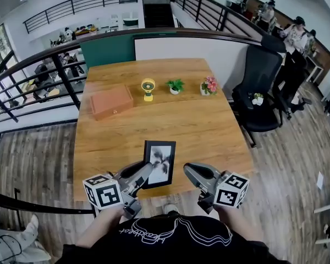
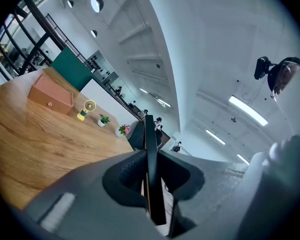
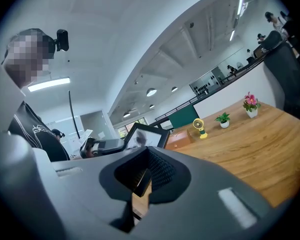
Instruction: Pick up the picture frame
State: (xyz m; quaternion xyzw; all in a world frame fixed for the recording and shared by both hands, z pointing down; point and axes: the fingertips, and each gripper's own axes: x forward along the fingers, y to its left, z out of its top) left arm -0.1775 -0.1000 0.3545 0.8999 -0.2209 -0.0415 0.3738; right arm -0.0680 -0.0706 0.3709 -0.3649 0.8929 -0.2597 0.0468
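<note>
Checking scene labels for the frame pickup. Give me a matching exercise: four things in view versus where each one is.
1 picture frame
2 brown box
3 yellow fan
4 pink flowers

A nearest the black chair
B between the brown box and the green plant
C clamped in the left gripper
D leftmost of the row, head view

Pairs: 1-C, 2-D, 3-B, 4-A

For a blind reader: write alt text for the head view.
The left hand-held gripper grips a black picture frame by its left edge at the near edge of a wooden table; the right hand-held gripper is shut beside it, apart.
</note>
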